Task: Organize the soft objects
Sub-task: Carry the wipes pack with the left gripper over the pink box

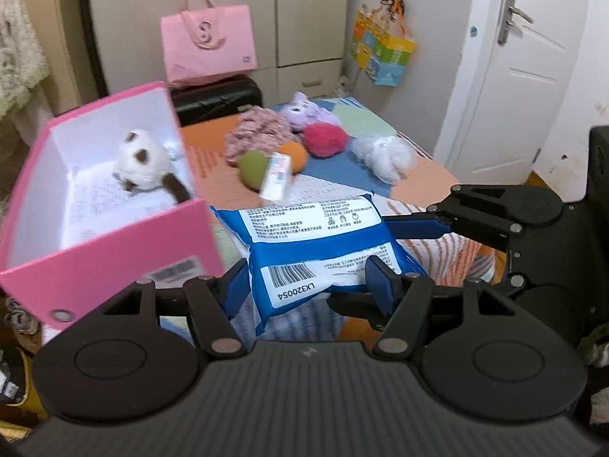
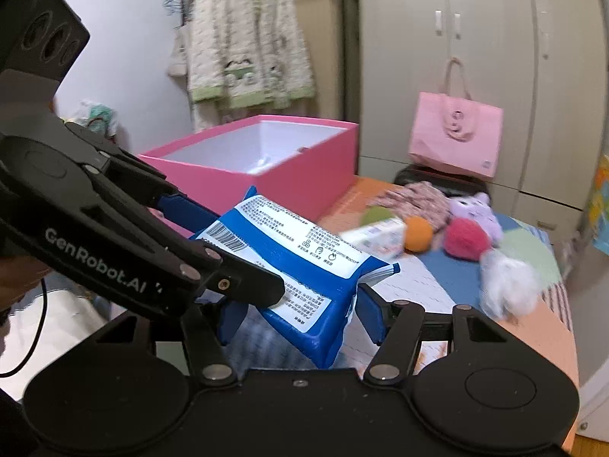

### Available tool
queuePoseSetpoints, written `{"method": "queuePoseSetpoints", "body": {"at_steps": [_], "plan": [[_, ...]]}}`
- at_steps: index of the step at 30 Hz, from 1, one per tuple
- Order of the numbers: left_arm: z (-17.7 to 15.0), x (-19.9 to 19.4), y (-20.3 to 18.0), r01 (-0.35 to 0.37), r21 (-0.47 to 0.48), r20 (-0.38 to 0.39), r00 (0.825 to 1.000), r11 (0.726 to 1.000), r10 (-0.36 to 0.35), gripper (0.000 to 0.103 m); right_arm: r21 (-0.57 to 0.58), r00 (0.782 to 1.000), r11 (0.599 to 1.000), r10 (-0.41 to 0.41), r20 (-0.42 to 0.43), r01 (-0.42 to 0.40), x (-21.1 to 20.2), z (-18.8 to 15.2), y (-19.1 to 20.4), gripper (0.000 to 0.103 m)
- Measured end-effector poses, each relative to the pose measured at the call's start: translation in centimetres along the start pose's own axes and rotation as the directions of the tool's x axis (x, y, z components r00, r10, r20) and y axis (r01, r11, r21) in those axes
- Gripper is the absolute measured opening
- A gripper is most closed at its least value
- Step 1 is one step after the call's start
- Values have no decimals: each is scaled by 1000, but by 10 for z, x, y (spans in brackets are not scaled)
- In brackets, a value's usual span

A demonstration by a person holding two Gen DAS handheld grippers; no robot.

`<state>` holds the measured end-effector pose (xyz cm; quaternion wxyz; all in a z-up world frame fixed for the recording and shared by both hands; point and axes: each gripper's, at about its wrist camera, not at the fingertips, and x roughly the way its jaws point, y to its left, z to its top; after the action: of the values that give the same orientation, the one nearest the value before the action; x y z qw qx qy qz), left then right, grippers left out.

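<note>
A blue and white soft pack of wipes (image 1: 319,251) is held in the air over the table by both grippers. My left gripper (image 1: 310,285) is shut on its near end. My right gripper (image 2: 297,312) is shut on the same pack (image 2: 304,274), and its arm reaches in from the right in the left wrist view (image 1: 475,217). An open pink box (image 1: 102,205) stands to the left with a white and brown plush cat (image 1: 142,162) inside. The box also shows in the right wrist view (image 2: 289,175).
On the patchwork table (image 1: 418,175) lie a green ball (image 1: 253,169), an orange ball (image 1: 295,154), a red pom-pom (image 1: 325,139), a purple plush (image 1: 308,112), white fluff (image 1: 386,156), floral cloth (image 1: 259,131) and a small white carton (image 1: 276,181). A pink bag (image 1: 207,43) stands behind.
</note>
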<state>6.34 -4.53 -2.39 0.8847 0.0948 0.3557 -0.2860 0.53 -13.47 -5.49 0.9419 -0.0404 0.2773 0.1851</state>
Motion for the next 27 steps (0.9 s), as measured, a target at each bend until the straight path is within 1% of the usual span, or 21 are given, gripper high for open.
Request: {"method": "queuePoseSetpoints", "body": {"at_steps": [2, 5, 10, 15, 18, 20, 24, 27], "plan": [[3, -12, 8, -16, -13, 14, 1000, 1000, 16, 63, -12, 1000, 1000, 21, -1, -21, 0, 11, 6, 67], [8, -28, 21, -39, -48, 23, 999, 998, 40, 63, -63, 999, 998, 30, 15, -29, 0, 28, 20, 67], [15, -46, 45, -66, -82, 52, 996, 994, 70, 63, -137, 998, 990, 49, 37, -43, 5, 56, 40, 67], [21, -55, 75, -78, -126, 127, 987, 989, 94, 63, -162, 995, 985, 72, 67, -60, 19, 81, 47, 67], [28, -54, 91, -97, -150, 153, 981, 984, 120, 63, -173, 993, 983, 80, 85, -65, 31, 96, 51, 67], [33, -49, 102, -101, -154, 164, 978, 983, 126, 63, -185, 994, 981, 73, 78, -57, 43, 108, 53, 68], [44, -32, 132, -51, -214, 143, 986, 975, 83, 63, -205, 998, 978, 52, 45, -42, 67, 127, 52, 69], [48, -16, 147, -52, -232, 116, 990, 971, 80, 63, -183, 998, 981, 64, -2, -63, 90, 134, 46, 69]]}}
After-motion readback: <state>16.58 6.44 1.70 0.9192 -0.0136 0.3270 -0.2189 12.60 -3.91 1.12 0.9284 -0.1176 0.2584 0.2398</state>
